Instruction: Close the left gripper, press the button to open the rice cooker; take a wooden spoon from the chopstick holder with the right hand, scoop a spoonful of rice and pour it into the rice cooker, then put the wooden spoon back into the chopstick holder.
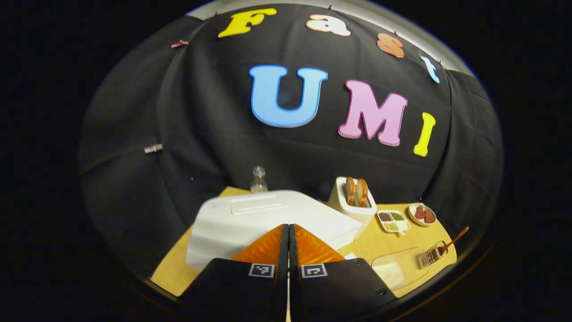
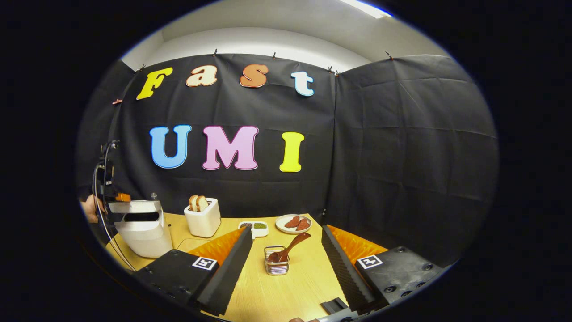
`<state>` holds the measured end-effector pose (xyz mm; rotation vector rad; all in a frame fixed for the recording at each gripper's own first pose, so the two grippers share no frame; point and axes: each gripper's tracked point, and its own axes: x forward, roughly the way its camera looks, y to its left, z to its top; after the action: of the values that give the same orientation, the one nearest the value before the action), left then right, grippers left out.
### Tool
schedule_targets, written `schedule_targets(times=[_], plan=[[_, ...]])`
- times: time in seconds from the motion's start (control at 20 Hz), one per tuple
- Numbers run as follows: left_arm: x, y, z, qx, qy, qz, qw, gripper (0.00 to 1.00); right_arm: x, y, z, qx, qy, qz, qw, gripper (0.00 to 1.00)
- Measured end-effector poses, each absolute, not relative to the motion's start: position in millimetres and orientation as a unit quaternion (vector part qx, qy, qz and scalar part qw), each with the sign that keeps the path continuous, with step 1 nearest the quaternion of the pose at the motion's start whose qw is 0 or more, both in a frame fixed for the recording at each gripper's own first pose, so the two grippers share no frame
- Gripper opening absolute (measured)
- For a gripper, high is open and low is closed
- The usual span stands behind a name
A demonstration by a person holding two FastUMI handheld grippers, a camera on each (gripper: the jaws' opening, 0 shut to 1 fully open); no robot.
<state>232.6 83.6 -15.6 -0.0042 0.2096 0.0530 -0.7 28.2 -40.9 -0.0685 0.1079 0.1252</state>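
I am seeing the rice cooker (image 1: 268,219) sitting in the lower middle of the left gripper view, white, with its lid down; in the right gripper view it is standing at the lower left of the frame on the wooden table (image 2: 299,286). My left tool (image 1: 288,232) is pointing down over the cooker's lid with its two fingers pressed together, nothing between them. In the right gripper view that same tool is showing at the far left, just above the cooker's top, with a hand (image 2: 89,208) behind it; I cannot tell whether it is touching the lid.

The wooden spoon (image 2: 286,250) is leaning in the chopstick holder (image 2: 277,261), low in the middle of the right gripper view, its handle tilting toward the upper right. My right tool (image 2: 286,268) is spreading its fingers wide on either side of the holder, gripping nothing and not touching it.

Farther back on the table I am seeing a toaster (image 2: 203,217) with two bread slices, a small divided dish (image 2: 254,228) and a plate (image 2: 292,223) with reddish pieces.
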Motion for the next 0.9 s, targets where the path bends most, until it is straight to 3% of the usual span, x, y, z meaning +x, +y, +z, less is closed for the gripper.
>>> schedule_targets(times=[0.25,0.45,0.55,0.65,0.9], plan=[[184,72,60,0.017,0.008,0.077,0.997,0.09,43,21,-59,-0.041,0.068,0.079,0.994,0.98],[132,39,54,-0.024,0.003,0.068,0.997,0.13,67,22,-88,-0.020,0.101,0.097,0.990,0.98],[112,23,38,-0.019,0.020,0.059,0.998,0.20,81,22,-101,-0.009,0.117,0.104,0.988,0.98],[96,8,16,-0.004,0.046,0.057,0.997,0.35,92,25,-112,0.006,0.129,0.114,0.985,0.98],[76,-35,-10,0.005,0.063,0.058,0.996,0.87,127,24,-147,0.020,0.160,0.126,0.979,0.98]])
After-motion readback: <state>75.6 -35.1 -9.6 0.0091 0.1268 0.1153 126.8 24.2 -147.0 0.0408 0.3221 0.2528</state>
